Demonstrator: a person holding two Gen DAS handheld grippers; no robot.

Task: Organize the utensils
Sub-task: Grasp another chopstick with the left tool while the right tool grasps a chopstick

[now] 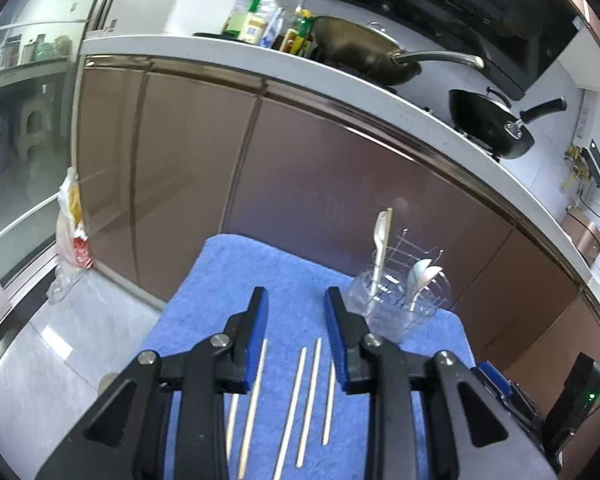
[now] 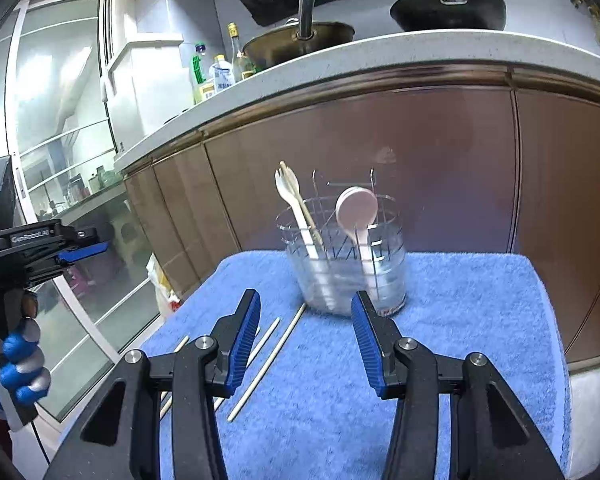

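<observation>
Several wooden chopsticks [image 1: 296,392] lie side by side on a blue towel [image 1: 240,272]. My left gripper [image 1: 296,296] hovers just above them, open, with nothing between its pads. A clear holder [image 1: 400,312] with a wire rack stands at the towel's far right and holds a pale fork [image 1: 380,232], one upright chopstick and a spoon [image 1: 420,272]. In the right wrist view my right gripper [image 2: 306,298] is open and empty, pointing at the holder [image 2: 348,268], with the chopsticks [image 2: 268,364] to its left. The left gripper [image 2: 96,248] shows at the left edge, held by a gloved hand.
Brown cabinet fronts [image 1: 300,168] rise right behind the towel, under a white counter [image 1: 420,120] with two woks and several bottles. A plastic bag [image 1: 70,232] lies on the floor at the left, beside a glass sliding door [image 2: 60,120].
</observation>
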